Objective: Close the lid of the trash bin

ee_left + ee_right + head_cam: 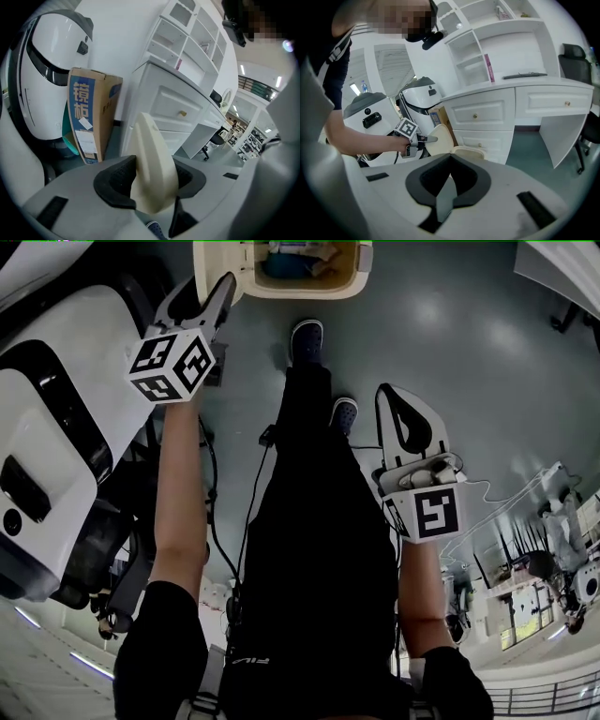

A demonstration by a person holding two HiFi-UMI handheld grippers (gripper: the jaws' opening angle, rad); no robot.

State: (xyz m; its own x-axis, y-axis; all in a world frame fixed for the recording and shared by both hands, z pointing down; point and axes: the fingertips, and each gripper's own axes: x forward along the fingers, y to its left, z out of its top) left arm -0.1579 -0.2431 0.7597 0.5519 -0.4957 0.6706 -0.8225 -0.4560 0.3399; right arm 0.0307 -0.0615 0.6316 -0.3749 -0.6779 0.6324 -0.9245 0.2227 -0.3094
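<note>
While the lid (151, 159) stands raised on edge, the trash bin (281, 292) is open and the closing is not yet done. The head view shows its mouth uncovered, with blue and brownish refuse inside.

The bin sits on the grey floor against a white desk (520, 105) with drawers, and a cardboard box (91, 117) stands near it.

The left gripper (214, 296) has its fingers pinching the lid near its free edge, so I judge the grasp made. What is left is to swing the lid down onto the rim and release it. The right gripper (382, 392) hangs well apart beside the person's leg, fingers pressed together and holding nothing.

The lid is smooth, matt cream plastic, a rounded shell thinning to a narrow edge. The bin rim matches it in colour and has softened corners. The finger pads are dark and finely ribbed, set in pale grey housings.
</note>
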